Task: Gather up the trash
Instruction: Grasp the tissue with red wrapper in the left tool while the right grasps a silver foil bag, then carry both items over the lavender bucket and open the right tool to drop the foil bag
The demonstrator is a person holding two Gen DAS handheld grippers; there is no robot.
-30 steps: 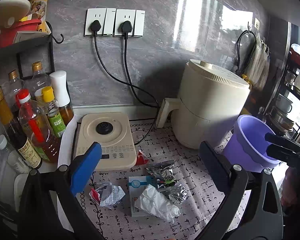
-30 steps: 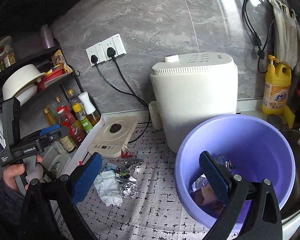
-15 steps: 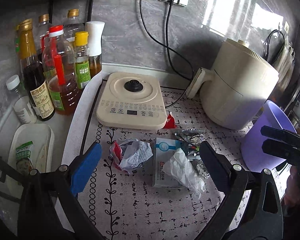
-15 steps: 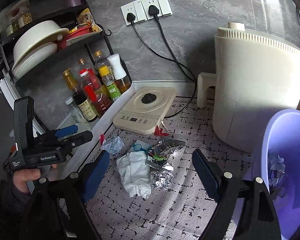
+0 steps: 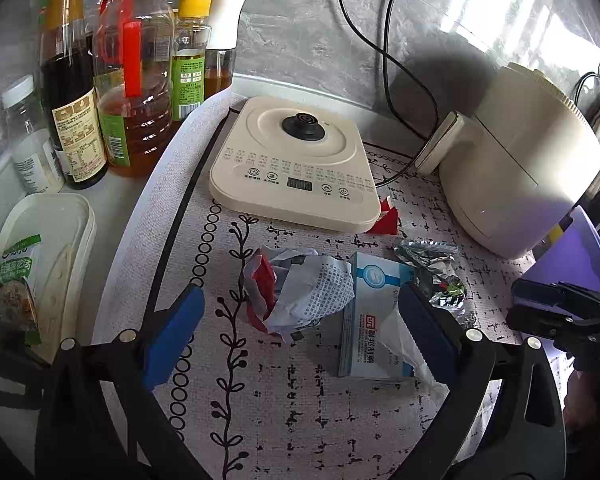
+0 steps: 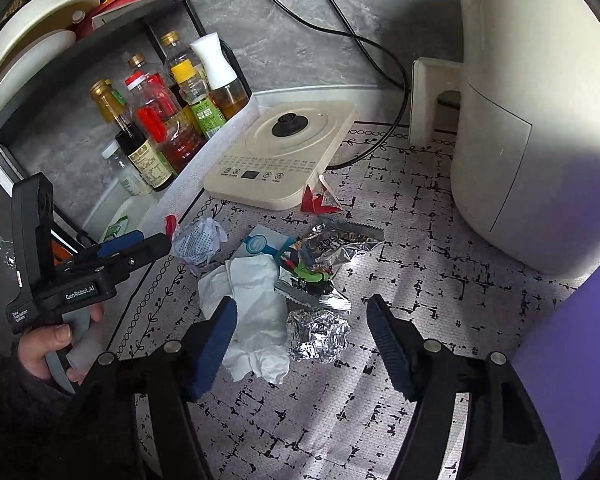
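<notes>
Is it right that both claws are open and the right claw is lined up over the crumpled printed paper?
Not quite. Both claws are open, but the right claw is lined up over the foil ball, as the right wrist view shows. The crumpled printed paper sits ahead of the left claw.

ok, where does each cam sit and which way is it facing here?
Left wrist: on the left gripper, looking down at the crumpled paper and blue box; its open fingers show, the right gripper at the right edge.
Right wrist: on the right gripper, over the foil ball and white tissue; the left hand shows.
Shared: cream induction cooker, trash.
</notes>
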